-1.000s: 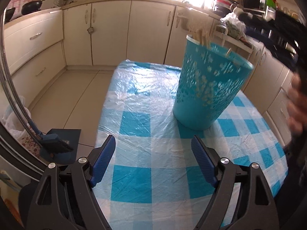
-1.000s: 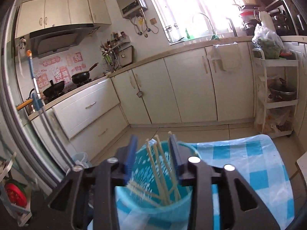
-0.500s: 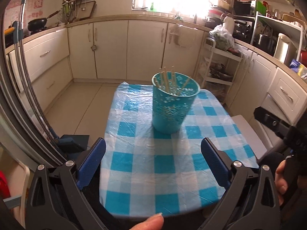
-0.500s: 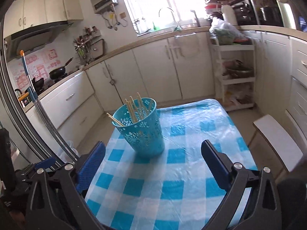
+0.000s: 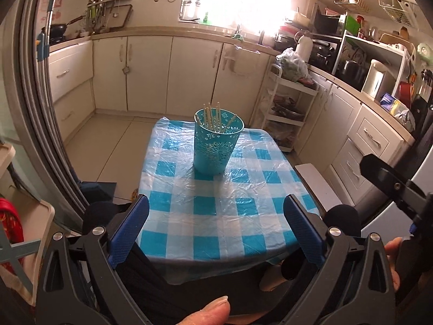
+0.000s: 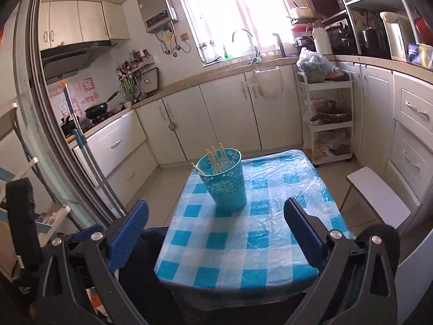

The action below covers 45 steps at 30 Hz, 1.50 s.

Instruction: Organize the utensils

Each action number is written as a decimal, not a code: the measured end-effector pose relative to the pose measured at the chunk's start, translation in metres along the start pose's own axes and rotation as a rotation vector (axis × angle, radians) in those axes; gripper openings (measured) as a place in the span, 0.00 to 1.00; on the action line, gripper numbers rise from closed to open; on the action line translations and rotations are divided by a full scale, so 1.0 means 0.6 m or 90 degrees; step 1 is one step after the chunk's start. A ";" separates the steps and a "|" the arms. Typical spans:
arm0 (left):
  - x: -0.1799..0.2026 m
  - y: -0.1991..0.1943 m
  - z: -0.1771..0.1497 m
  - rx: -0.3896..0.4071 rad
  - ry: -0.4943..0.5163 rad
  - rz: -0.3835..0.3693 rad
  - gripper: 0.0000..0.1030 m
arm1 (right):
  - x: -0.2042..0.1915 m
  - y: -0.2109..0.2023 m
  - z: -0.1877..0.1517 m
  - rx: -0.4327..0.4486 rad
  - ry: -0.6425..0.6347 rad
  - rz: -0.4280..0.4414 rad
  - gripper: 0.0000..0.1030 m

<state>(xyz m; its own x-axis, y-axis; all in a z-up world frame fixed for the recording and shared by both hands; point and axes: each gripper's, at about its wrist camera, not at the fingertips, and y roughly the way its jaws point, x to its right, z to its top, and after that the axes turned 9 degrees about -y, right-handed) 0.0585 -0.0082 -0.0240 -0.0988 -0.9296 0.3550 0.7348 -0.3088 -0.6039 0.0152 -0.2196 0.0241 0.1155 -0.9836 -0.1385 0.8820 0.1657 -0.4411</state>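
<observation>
A teal perforated holder stands upright on the small table with the blue-and-white checked cloth. Several pale chopsticks stick out of its top. My left gripper hangs open over the table's near edge, well short of the holder, with nothing between its blue pads. The right gripper is open too, back from the table's near edge, and holds nothing. Part of the right gripper's black body shows at the right of the left wrist view.
Cream kitchen cabinets line the far wall and the right side. A white trolley with pots stands to the right beyond the table, and a white stool sits by its right edge. A thumb shows at the bottom.
Both grippers have pulled back and up from the holder, so it looks smaller and farther. The right gripper's jaws, narrow over the chopsticks a second ago, stand wide open.
</observation>
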 end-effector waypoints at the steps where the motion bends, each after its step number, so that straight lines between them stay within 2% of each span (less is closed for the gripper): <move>1: -0.001 -0.010 -0.006 0.008 0.002 0.004 0.93 | -0.006 -0.010 -0.005 0.004 -0.004 -0.001 0.93; 5: 0.010 -0.049 -0.029 0.076 0.024 0.059 0.93 | -0.026 -0.040 -0.025 0.021 -0.019 -0.001 0.93; 11: 0.027 -0.100 -0.040 0.119 0.044 0.079 0.93 | -0.037 -0.067 -0.042 0.037 -0.024 -0.002 0.93; 15: 0.025 -0.119 -0.041 0.124 0.031 0.081 0.93 | -0.049 -0.091 -0.045 0.059 -0.043 -0.007 0.93; 22: 0.023 -0.146 -0.055 0.142 0.032 0.087 0.93 | -0.067 -0.103 -0.058 0.052 -0.061 -0.008 0.93; 37: 0.028 -0.176 -0.071 0.166 0.037 0.103 0.93 | -0.087 -0.152 -0.062 0.112 -0.093 -0.026 0.93; 45: 0.029 -0.186 -0.070 0.179 0.035 0.112 0.93 | -0.093 -0.156 -0.062 0.118 -0.108 -0.028 0.93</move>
<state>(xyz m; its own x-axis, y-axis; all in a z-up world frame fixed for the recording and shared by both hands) -0.0537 0.0015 0.0197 0.0162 -0.9755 0.2192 0.8994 -0.0815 -0.4294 -0.0909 -0.1773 0.0401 0.1372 -0.9899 0.0354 0.9546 0.1226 -0.2715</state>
